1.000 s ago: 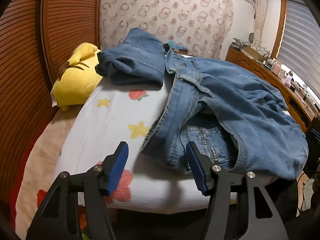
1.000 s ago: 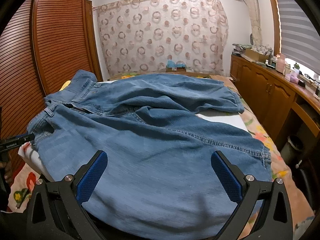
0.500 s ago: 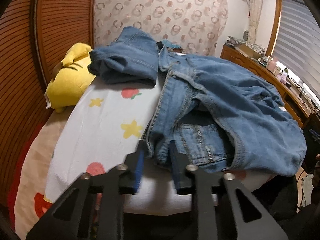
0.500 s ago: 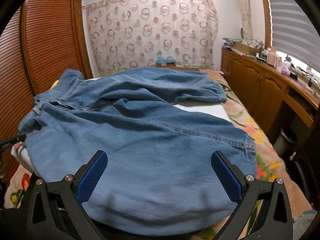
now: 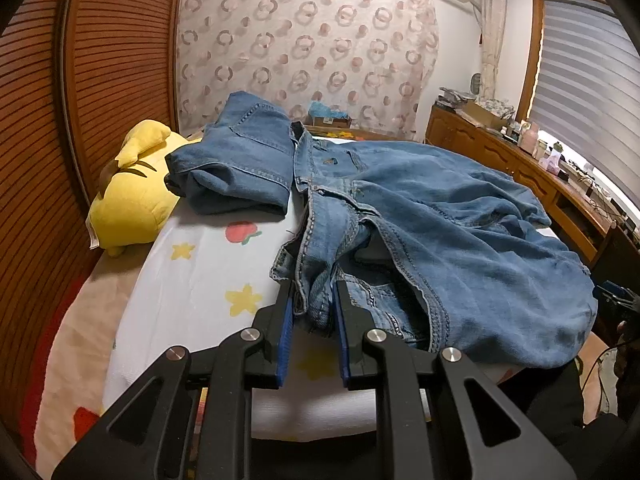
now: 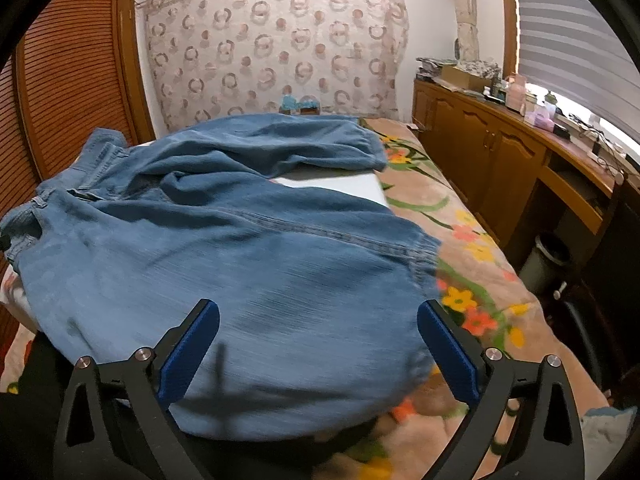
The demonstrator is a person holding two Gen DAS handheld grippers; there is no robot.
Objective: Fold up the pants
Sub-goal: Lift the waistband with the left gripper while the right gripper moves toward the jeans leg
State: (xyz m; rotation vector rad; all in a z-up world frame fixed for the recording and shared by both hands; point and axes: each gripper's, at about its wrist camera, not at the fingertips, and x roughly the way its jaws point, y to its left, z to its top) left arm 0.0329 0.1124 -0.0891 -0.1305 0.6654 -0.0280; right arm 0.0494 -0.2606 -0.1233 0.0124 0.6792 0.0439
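Left wrist view: the left gripper (image 5: pixel 312 316) has just been closing and now pinches a bunched fold at the waistband of the jeans (image 5: pixel 440 216), which sprawl over a white sheet (image 5: pixel 192 280) beside a yellow plush (image 5: pixel 128 192); right wrist view: the right gripper (image 6: pixel 318 344) hangs wide apart, empty, above the jeans (image 6: pixel 240 248) on the floral blanket (image 6: pixel 472 248).

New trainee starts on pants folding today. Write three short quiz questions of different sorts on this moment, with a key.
1. True or false: the left gripper is clamped on the jeans.
2. How do the right gripper jaws stand? A) wide open above the denim B) shut on a hem C) shut on the bedsheet
3. Fill in: the yellow thing beside the second, folded pair of jeans is a ____.

Key: 1 true; 2 A; 3 plush toy.
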